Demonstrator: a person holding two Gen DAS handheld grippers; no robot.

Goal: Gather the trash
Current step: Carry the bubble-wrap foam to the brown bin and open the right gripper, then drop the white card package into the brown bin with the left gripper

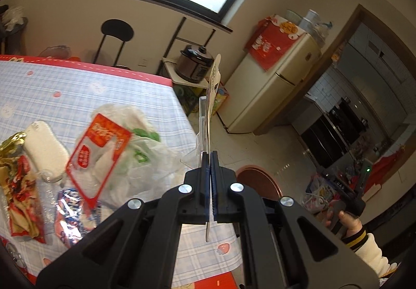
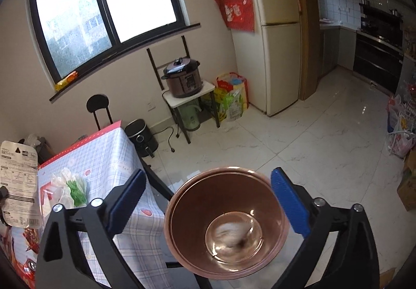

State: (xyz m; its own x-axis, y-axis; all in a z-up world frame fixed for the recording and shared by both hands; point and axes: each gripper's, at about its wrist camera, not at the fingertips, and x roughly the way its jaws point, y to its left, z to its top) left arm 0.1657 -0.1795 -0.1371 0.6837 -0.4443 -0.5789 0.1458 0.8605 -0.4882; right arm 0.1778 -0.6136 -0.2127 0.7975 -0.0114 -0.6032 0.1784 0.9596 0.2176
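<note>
Both grippers, left gripper (image 1: 210,156) and right gripper (image 2: 208,200), were built from black linkages, silver screws, blue ribbed pads. Cream sleeve (image 1: 371,252), black-yellow striped cuff, was worn.

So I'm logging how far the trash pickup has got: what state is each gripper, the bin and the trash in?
left gripper: shut on packaging card
right gripper: open, holding nothing, above bin
bin: open, something pale inside
plastic bag: crumpled, on table
red wrapper: on table, uncollected
</note>
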